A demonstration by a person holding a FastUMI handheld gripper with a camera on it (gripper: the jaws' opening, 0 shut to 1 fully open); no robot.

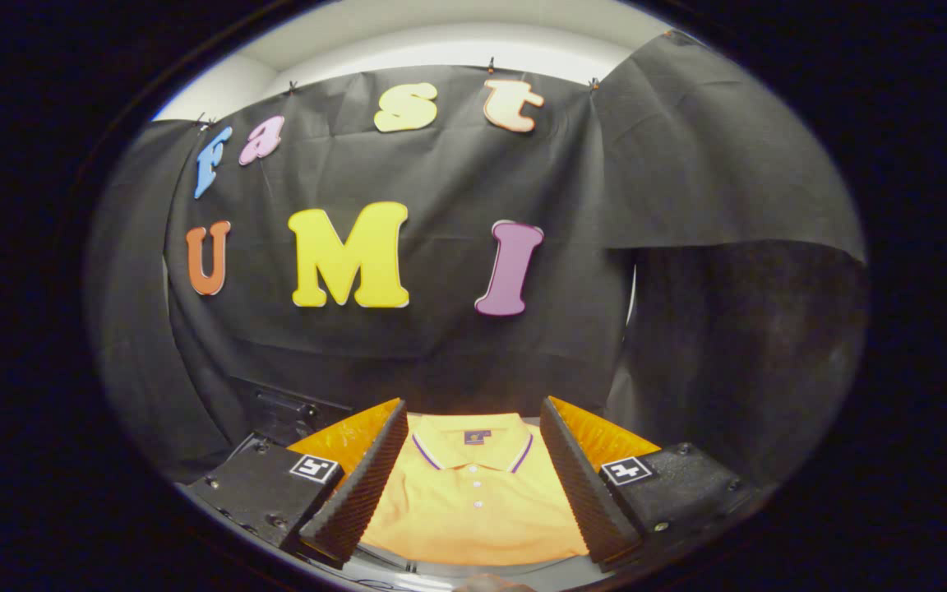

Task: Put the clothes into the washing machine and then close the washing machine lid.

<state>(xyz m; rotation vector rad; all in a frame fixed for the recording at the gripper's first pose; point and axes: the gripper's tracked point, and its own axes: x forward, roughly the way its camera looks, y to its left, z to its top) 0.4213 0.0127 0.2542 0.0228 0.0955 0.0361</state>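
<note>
Folded polo shirt (473, 493) between spread jaws (untouched)

Gripper (473, 469): pointing forward and slightly downward.
Jaws: spread wide apart, gripping nothing.
Fingers (362, 485): angled outward from each other, ridged inner faces turned inward.

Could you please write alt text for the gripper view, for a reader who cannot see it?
A folded yellow polo shirt lies flat between the open gripper's two fingers, untouched by either. Beyond it hangs the booth's black cloth wall.
</note>
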